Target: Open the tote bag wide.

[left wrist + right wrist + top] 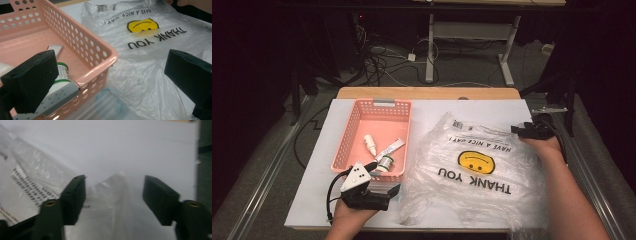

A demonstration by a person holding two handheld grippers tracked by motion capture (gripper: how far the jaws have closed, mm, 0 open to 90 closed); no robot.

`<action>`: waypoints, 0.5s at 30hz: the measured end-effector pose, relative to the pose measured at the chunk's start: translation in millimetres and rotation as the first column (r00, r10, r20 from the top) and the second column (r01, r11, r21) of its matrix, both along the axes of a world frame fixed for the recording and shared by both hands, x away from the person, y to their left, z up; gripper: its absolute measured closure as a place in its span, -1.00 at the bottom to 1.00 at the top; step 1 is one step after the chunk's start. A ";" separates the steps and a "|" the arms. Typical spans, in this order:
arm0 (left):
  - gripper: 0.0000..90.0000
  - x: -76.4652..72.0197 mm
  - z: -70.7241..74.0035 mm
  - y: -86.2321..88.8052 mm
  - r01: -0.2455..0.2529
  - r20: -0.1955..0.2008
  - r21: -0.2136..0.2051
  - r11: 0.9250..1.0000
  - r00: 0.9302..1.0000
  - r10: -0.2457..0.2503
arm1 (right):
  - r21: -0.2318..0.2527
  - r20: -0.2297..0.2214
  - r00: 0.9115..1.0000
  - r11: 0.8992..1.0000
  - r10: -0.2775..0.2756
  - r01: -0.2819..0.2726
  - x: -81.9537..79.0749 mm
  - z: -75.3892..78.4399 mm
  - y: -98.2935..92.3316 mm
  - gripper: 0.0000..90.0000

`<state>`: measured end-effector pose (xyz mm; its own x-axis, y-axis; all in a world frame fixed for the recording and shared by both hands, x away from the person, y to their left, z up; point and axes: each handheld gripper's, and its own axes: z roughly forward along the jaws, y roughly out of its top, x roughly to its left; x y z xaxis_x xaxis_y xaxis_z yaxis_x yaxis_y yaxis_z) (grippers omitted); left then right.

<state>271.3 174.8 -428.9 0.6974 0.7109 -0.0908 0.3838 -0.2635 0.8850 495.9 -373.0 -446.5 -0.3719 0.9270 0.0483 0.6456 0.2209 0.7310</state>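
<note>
1. Table (319, 200) carries a clear plastic bag (477, 172), spread flat right of a pink basket (357, 130).
2. Left gripper (384, 192) sits at the basket's near corner, jaws wide apart, holding nothing.
3. Right gripper (524, 131) is at the bag's far right edge, jaws parted around a raised fold (112, 195), not pinching it.

"THANK YOU" and "HAVE A NICE DAY!" on the clear plastic bag (477, 172), around a yellow smiley.
</note>
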 end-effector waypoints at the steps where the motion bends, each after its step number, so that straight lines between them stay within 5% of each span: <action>1: -1.00 0.0 0.0 0.0 0.000 0.000 0.000 1.000 1.000 0.000 | 0.000 0.000 1.000 1.000 0.000 0.000 0.0 0.0 0.0 -0.11; 3: -1.00 -0.4 0.4 0.0 -0.002 0.003 -0.002 1.000 1.000 0.002 | -0.009 -0.069 0.996 0.998 0.061 -0.062 2.9 -12.7 5.0 0.34; 6: -1.00 -1.2 0.9 -0.5 -0.002 0.003 -0.002 1.000 1.000 0.002 | -0.009 -0.065 0.996 0.998 0.066 -0.067 2.3 -18.0 6.8 0.84; 13: -1.00 -1.9 2.3 -3.1 0.003 0.007 -0.005 1.000 1.000 -0.003 | -0.005 0.032 0.999 1.000 -0.011 0.011 8.9 -5.1 -4.3 0.95; 15: -1.00 -1.1 2.1 -3.2 0.004 0.005 -0.007 1.000 1.000 -0.003 | 0.000 0.092 0.992 0.996 -0.086 0.086 14.2 6.4 -18.6 0.95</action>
